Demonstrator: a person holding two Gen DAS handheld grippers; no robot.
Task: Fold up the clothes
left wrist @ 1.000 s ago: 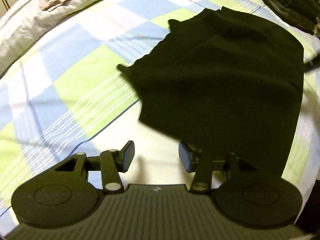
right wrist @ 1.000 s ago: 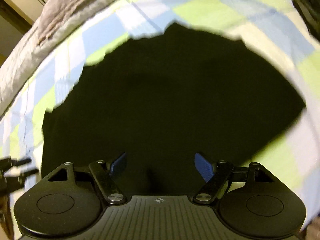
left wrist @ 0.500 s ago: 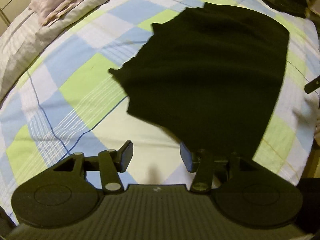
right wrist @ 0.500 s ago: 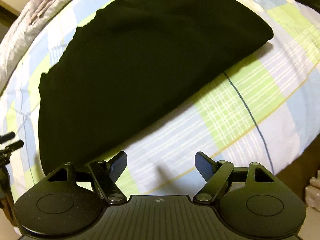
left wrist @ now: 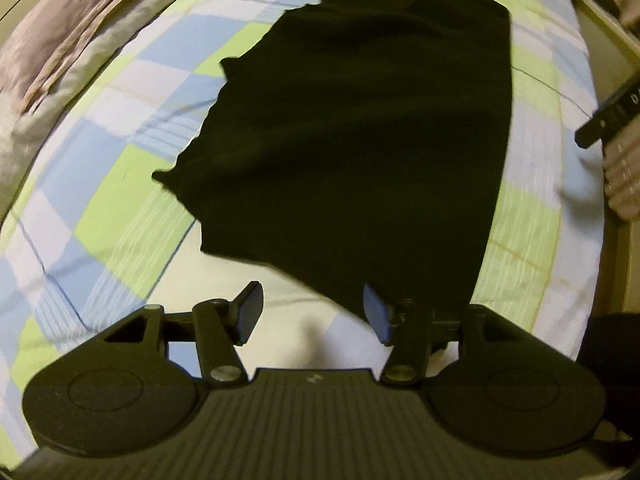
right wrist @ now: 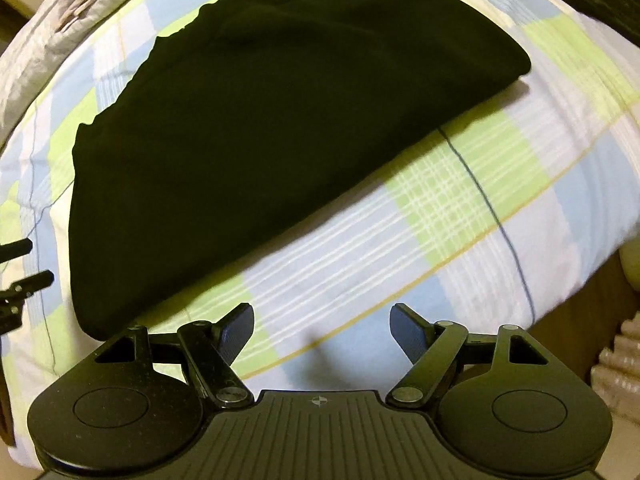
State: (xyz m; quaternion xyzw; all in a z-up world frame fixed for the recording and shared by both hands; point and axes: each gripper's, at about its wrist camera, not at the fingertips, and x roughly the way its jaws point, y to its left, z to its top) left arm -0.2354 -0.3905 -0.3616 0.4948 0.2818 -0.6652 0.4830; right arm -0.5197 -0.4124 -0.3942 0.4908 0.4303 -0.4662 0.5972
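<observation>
Since a second ago my left gripper (left wrist: 312, 314) has backed off the black garment (left wrist: 360, 140), which now lies flatter on the checked bedsheet (left wrist: 120, 184); its fingers are opening with nothing between them, the right one overlapping the near hem. From the right wrist, the garment (right wrist: 280, 120) has slid out from under my right gripper (right wrist: 322, 334); those fingers are spread wide and empty, I judge clear for the next fold.
</observation>
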